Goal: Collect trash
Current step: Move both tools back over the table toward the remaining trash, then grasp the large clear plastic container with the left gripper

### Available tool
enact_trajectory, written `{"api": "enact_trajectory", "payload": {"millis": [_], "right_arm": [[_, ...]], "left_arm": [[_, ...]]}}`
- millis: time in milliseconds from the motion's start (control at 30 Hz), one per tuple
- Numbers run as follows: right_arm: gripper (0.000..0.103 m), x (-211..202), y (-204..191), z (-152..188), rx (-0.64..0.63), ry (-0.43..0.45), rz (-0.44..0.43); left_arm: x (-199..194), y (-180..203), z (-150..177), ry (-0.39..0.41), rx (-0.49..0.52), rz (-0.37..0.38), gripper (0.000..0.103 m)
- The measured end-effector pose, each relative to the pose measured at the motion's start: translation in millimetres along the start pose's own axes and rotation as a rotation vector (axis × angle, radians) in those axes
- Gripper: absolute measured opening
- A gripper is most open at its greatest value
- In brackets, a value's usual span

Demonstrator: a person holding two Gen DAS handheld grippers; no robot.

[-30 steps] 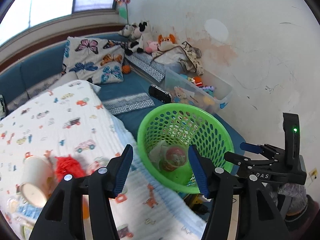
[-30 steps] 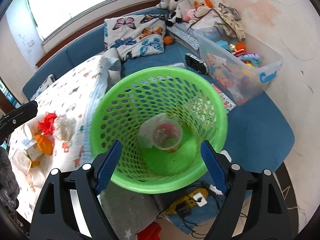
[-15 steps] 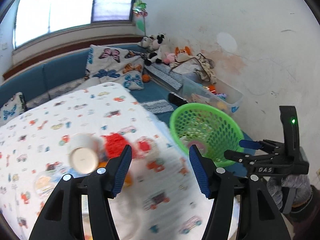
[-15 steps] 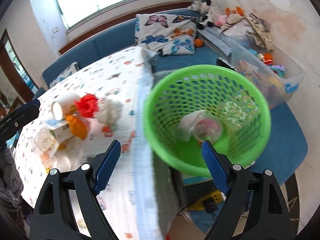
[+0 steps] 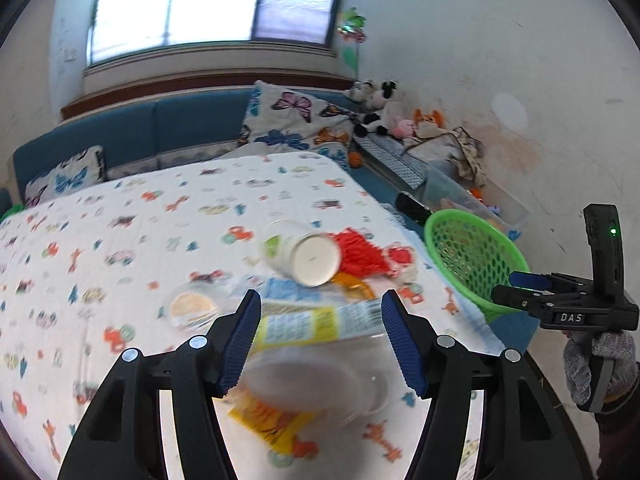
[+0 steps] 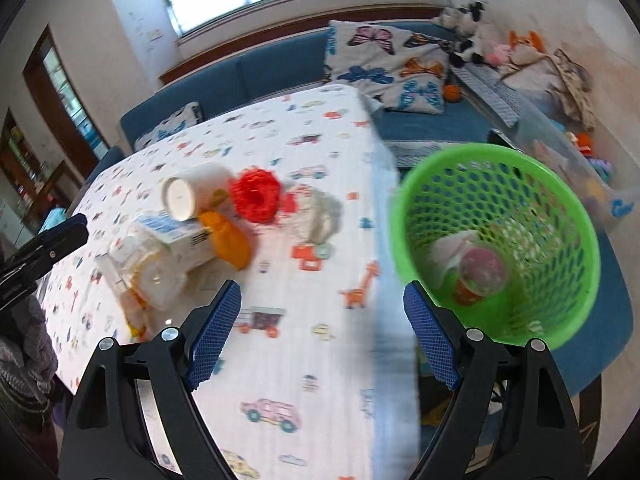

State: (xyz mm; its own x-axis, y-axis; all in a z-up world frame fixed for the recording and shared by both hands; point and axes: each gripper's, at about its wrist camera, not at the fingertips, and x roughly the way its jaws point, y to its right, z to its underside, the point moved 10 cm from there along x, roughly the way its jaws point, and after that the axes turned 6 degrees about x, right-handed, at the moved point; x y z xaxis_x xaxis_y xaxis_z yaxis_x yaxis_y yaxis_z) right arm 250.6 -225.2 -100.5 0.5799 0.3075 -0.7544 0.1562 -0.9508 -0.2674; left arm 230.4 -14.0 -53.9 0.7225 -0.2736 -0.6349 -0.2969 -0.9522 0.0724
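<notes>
A trash pile lies on the car-print tablecloth point(image 5: 120, 240): a white paper cup point(image 5: 308, 256) on its side, a red mesh ball point(image 5: 360, 252), an orange wrapper point(image 5: 352, 282), a blue-and-white carton point(image 5: 296, 292) and a blurred clear plastic tub with a yellow label point(image 5: 316, 376). My left gripper point(image 5: 320, 340) is open just above the tub, its pads clear of it. My right gripper point(image 6: 320, 332) is open over bare cloth near the table's right edge, with nothing between its fingers. The green basket point(image 6: 404, 216) beside the table holds a pink-lidded cup point(image 6: 480, 272) and a white wrapper point(image 6: 452, 248).
A crumpled white tissue point(image 6: 320, 216) lies between the red ball point(image 6: 256, 196) and the table edge. A round clear lid point(image 5: 192, 308) lies left of the pile. A blue sofa point(image 6: 280, 64) with butterfly cushions, plush toys and a clear toy bin point(image 6: 560, 148) runs behind.
Both grippers have swung left, away from the basket and over the table. The trash pile now fills the left wrist view. The basket has slid to the right in both views.
</notes>
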Motion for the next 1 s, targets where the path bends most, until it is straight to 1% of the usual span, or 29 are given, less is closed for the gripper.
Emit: {"api": "enact_trajectory", "payload": {"millis": [100, 200, 333, 367, 500, 567, 633, 733, 1000], "right_arm": [[0.083, 4, -21, 0, -0.051, -0.009, -0.022], [0.083, 8, -39, -3, -0.091, -0.014, -0.042], [0.083, 12, -53, -8, -0.116, -0.014, -0.06], [0.083, 13, -55, -9, -0.119, -0.015, -0.063], [0.083, 15, -59, -7, -0.129, -0.02, -0.072], [0.083, 15, -60, -6, -0.133, -0.022, -0.071], [0.083, 16, -60, -6, -0.126, -0.023, -0.073], [0.083, 18, -57, -4, -0.118, -0.029, -0.072], [0.083, 21, -60, 4, -0.127, -0.042, -0.079]], "left_arm": [[-6, -13, 13, -0.01, -0.022, -0.01, 0.061], [-10, -19, 26, -0.022, -0.029, -0.01, 0.065], [-9, -14, 45, -0.043, -0.027, 0.019, 0.075], [-8, -11, 48, -0.044, -0.017, 0.017, 0.08], [-2, -4, 55, -0.034, 0.002, 0.0, 0.086], [4, -1, 57, -0.033, 0.0, -0.004, 0.092], [8, 1, 59, -0.032, 0.0, 0.003, 0.092], [16, 5, 62, -0.04, -0.018, 0.039, 0.093], [30, -6, 67, -0.052, -0.056, 0.018, 0.095]]}}
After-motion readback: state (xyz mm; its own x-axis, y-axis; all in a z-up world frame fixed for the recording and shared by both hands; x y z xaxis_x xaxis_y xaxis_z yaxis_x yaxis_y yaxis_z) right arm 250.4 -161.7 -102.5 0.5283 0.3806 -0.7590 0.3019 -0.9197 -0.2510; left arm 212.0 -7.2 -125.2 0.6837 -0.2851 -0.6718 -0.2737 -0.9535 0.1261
